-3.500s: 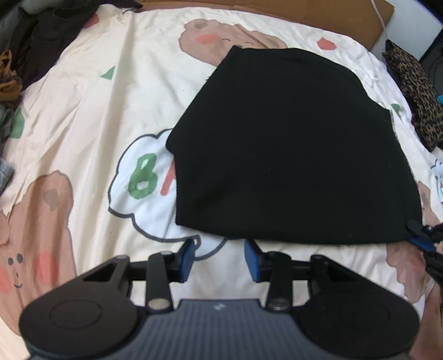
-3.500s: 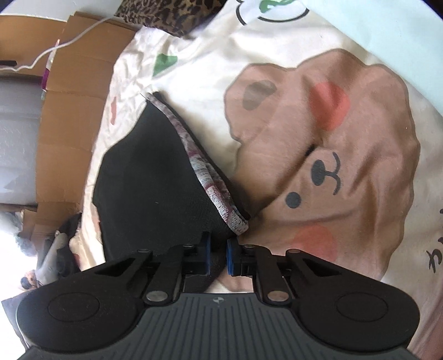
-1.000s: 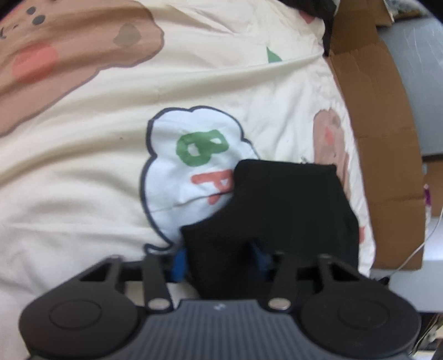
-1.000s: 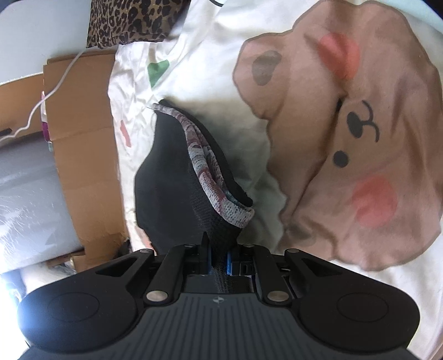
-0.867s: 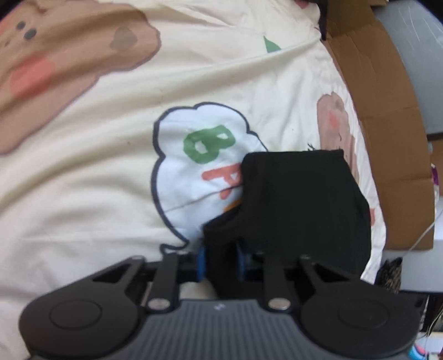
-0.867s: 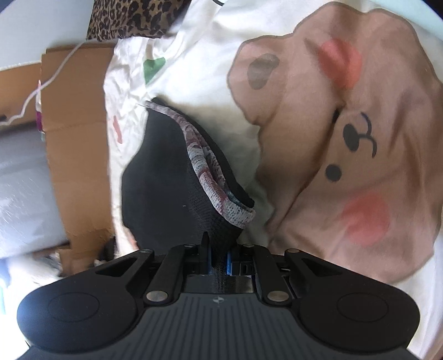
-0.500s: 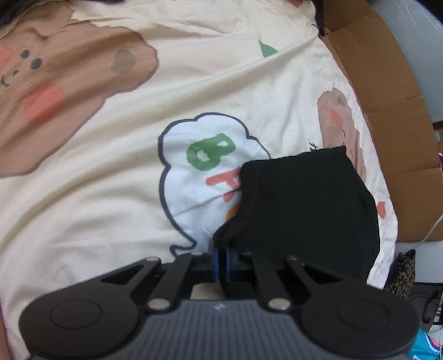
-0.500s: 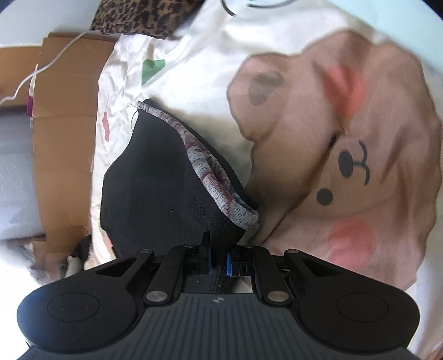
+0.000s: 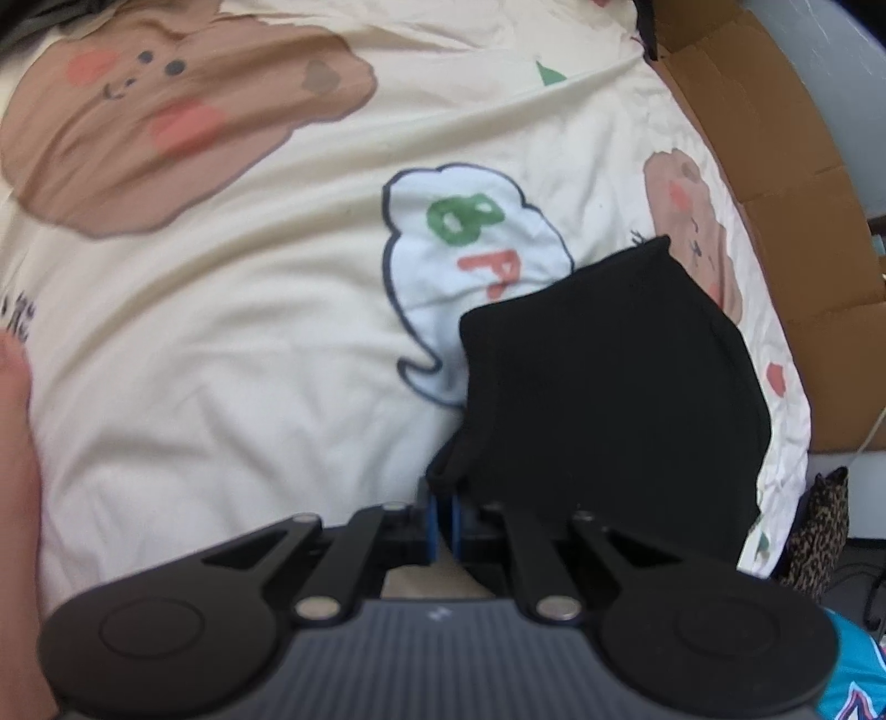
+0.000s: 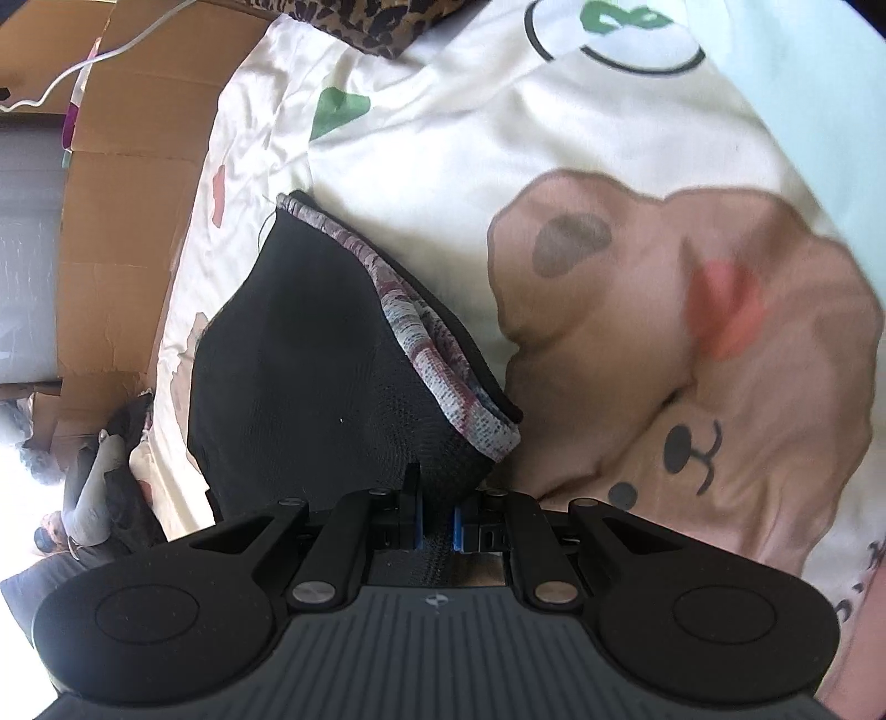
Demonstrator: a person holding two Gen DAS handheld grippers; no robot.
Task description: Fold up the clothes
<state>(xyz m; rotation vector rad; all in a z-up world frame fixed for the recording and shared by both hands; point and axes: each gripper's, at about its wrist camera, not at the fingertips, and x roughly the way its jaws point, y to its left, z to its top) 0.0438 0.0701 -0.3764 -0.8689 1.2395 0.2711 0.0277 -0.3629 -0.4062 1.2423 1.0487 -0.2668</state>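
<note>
Cream bedsheet point(image 9: 232, 332) with cartoon bear prints fills both views; brown cardboard point(image 9: 775, 183) runs along its edge at 1–3 o'clock in the left wrist view, 9–11 o'clock in the right wrist view point(image 10: 127, 183). The black garment point(image 9: 609, 399) lies on the sheet, partly folded, its near edge raised off the bed at two corners. In the left wrist view it spreads from 12 toward 3 o'clock of the left gripper point(image 9: 441, 515), covering the lower right of the white speech-bubble print point(image 9: 470, 232); the jaws are pinched nearly together on one black corner. In the right wrist view the garment point(image 10: 299, 376) runs from the right gripper point(image 10: 437, 515) toward 10–11 o'clock; the jaws are narrow, clamped on a thicker bunch of black knit. Judgement: both hands hold the same near edge, so the long axis of the fold runs hand to hand, and the cloth's free body lies ahead of both jaws; the coming move likely carries this edge forward over the far edge, neither hand clearly nearer. Only the right wrist view shows the grey-and-maroon patterned lining point(image 10: 437, 354) along the open edge, at 12 o'clock of the jaws, plus a leopard-print fabric point(image 10: 376, 22) at the top. Only the left wrist view shows the garment's far corner point(image 9: 659, 243) and the speech bubble.
</note>
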